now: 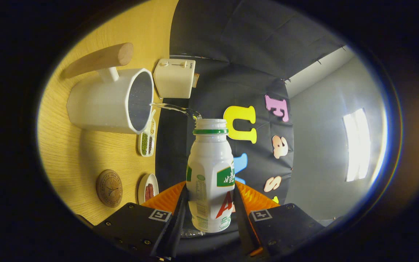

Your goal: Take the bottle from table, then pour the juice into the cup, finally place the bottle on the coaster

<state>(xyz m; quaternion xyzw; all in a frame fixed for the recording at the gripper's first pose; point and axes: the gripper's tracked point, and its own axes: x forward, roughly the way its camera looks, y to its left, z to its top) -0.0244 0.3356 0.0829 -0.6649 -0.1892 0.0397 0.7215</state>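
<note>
my gripper (209, 214) pinches the juice bottle (210, 174), tipped with its mouth toward the white cup (104, 103), stream landing inside. the coaster (109, 188), probably cork, lies on the tabletop (86, 153) beside the cup.

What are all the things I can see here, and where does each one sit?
bottle: one, white with a green ring at the neck, held between the fingers, tipped toward the cup
stream of liquid: one, clear, running from the bottle's mouth into the cup
cup: one, white with a wooden handle, on the table just beyond the bottle
coaster: one, round, brown, on the table beside the small dish
small dish: one, white, holding something dark red
long dish: one, white, with green and brown contents, below the cup's rim
toaster: one, cream, past the cup
table: one, yellow wood
gripper: one, fingers clamped on the bottle's sides
</note>
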